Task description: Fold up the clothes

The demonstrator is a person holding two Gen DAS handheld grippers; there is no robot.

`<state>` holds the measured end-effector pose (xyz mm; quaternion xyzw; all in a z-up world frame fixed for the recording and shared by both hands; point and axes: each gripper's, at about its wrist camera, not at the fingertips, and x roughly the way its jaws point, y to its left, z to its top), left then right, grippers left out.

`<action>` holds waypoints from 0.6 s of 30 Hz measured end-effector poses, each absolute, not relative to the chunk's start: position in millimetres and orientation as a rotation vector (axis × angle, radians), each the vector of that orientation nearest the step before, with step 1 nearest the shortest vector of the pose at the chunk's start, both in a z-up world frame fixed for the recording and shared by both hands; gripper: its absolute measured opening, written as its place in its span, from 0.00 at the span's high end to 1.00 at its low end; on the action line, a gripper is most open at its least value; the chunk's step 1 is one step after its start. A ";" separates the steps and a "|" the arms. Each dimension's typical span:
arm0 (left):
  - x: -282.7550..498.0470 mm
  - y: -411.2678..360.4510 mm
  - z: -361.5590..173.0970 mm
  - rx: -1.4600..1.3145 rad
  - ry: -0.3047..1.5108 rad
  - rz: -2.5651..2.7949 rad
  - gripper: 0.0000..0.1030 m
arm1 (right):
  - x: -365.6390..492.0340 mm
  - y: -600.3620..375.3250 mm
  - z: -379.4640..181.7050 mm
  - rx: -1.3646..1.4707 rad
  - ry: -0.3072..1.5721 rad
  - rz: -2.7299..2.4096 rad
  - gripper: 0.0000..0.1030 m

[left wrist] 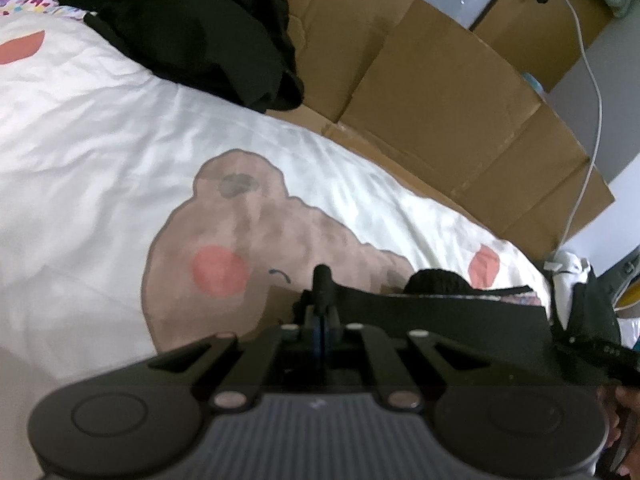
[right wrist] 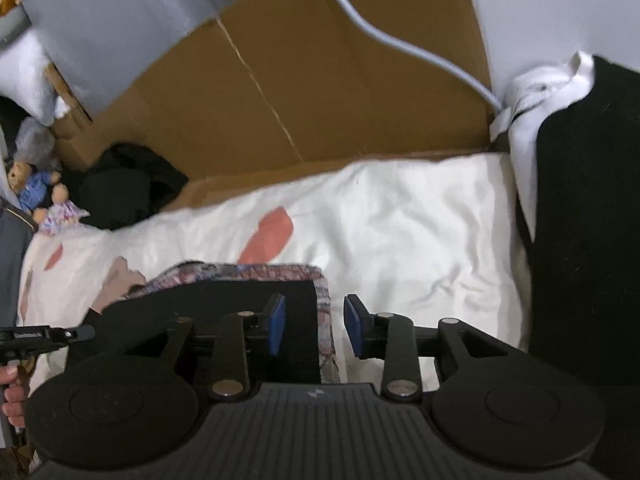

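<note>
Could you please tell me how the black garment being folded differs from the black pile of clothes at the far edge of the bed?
The black garment lies flat with a patterned lining showing along its edge; the black pile is bunched and shows no pattern. The left gripper is shut on the garment; nothing touches the pile. Both are black and lie on the white bedcover.

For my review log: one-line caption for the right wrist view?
Right gripper jaws open over black garment's patterned edge on the white bedspread.
</note>
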<state>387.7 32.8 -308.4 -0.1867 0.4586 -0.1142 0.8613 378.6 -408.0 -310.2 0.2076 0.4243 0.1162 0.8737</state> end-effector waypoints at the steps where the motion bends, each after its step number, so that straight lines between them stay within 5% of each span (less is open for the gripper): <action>1: 387.9 33.0 -307.7 -0.392 0.961 -0.241 0.98 | 380.1 -406.4 -312.3 0.436 0.898 0.253 0.66; 3: 388.5 32.8 -304.6 -0.392 0.954 -0.248 0.98 | 382.4 -402.6 -314.3 0.426 0.915 0.268 0.96; 18: 400.2 33.5 -308.3 -0.406 0.956 -0.227 0.98 | 398.7 -401.1 -293.9 0.285 0.825 0.181 0.97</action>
